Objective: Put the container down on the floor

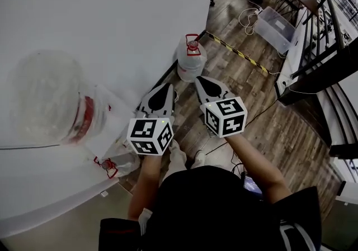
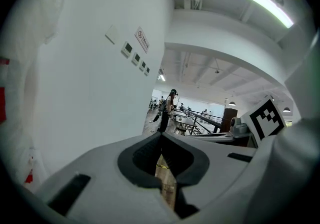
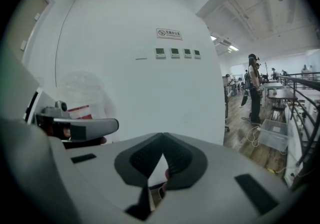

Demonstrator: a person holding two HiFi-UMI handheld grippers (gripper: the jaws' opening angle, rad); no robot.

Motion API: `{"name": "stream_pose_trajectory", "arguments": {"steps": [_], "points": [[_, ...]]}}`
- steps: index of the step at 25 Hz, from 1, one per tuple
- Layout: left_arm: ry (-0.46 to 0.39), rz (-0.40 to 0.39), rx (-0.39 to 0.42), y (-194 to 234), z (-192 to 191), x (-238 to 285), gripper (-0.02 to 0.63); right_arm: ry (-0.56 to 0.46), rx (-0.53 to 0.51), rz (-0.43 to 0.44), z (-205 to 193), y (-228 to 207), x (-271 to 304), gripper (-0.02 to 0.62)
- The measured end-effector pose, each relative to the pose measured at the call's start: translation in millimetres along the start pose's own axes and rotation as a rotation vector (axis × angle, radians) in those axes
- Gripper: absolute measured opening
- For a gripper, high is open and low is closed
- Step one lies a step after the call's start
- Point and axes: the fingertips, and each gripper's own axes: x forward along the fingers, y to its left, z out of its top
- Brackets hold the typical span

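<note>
In the head view, the container [image 1: 191, 57], a clear jug with a red cap and carry handle, stands upright on the wooden floor [image 1: 268, 127], close against the white wall [image 1: 112, 15]. Its long axis is vertical. It lies on the far side of both tools, roughly on the line between them and apart from each. The right gripper [image 1: 202, 83] has its tip nearer to the container than the left gripper [image 1: 162, 92], which sits a little nearer to the person and to the left. By this view the container is already set down. A bagged jug [image 1: 47, 99] shows blurred at the left.

In the left gripper view, the jaws are clenched with their tips meeting and nothing between them. Only floor shows through the slit below, and the container is not visible.

In the right gripper view, the jaws are likewise clenched and empty. A small reddish patch shows low in the slit; whether it is the container's cap cannot be told. Any reach for the container would go forward and down, shortest from the right.
</note>
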Motion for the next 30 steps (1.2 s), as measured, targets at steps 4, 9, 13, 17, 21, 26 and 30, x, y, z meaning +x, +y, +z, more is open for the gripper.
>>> {"name": "stream_pose_trajectory", "arguments": {"steps": [4,9,13,17,21,26,30], "points": [[0.000,0.007,0.001,-17.0,-6.6,-11.1,0.017,-0.002,0.008,0.015,-6.2,-0.6,-16.9,0.031],[0.004,0.005,0.002,-35.9,-14.0,-22.4,0.017,-0.010,0.008,0.029,-9.0,-1.2,-33.3,0.031],[0.000,0.009,-0.005,-45.9,-16.8,-32.3,0.017,-0.009,-0.004,0.059,-11.8,5.9,-45.0,0.029],[-0.006,0.007,0.002,-56.9,-16.2,-40.2,0.017,-0.018,-0.020,0.082,-12.3,13.4,-55.7,0.031],[-0.014,0.005,0.013,-65.8,-15.0,-45.2,0.017,-0.029,-0.016,0.091,-13.3,16.7,-63.6,0.030],[-0.018,0.004,0.023,-76.0,-14.0,-46.4,0.017,-0.049,-0.011,0.096,-8.7,12.5,-71.6,0.030],[-0.021,0.012,0.013,-76.4,-15.9,-46.2,0.017,-0.059,0.000,0.095,-8.7,8.3,-75.0,0.029]]}}
